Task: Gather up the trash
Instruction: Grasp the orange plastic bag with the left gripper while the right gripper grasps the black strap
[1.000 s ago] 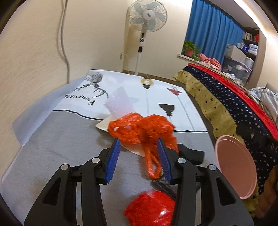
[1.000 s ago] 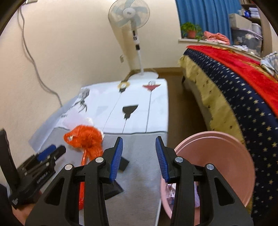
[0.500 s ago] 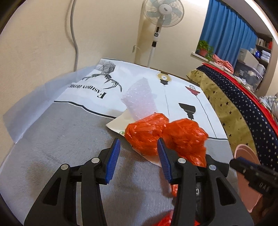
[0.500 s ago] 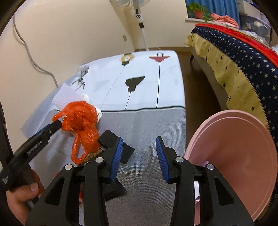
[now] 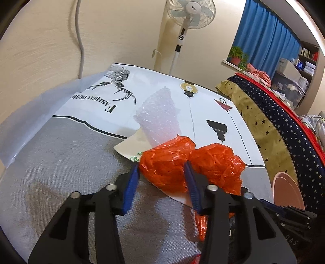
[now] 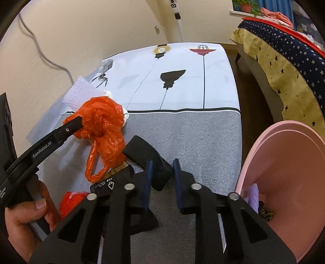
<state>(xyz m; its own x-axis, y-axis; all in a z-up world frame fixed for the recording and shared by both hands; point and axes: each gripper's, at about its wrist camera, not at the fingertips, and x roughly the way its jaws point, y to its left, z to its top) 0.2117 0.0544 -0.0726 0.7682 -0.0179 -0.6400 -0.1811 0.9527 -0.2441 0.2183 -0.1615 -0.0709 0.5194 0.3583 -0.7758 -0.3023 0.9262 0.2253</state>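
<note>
A crumpled orange plastic bag (image 5: 193,162) lies on the grey and white mat, also in the right wrist view (image 6: 101,119). My left gripper (image 5: 161,172) is open with its jaws on either side of the bag's near lump. Bubble wrap (image 5: 157,119) and a white card (image 5: 130,147) lie under and behind the bag. My right gripper (image 6: 161,169) is open, with a black wrapper (image 6: 148,162) lying between its fingertips. A pink basin (image 6: 284,182) holding some trash stands at the right.
A small red wrapper (image 6: 71,203) lies at the near left. A bed with a starred cover (image 5: 284,130) runs along the right. A standing fan (image 5: 189,12) and a wall cable (image 5: 80,36) are at the back. The mat (image 6: 193,132) covers the floor.
My left gripper has moved forward until its jaws straddle the orange bag. My right gripper has dropped and moved forward to the black wrapper beside the basin.
</note>
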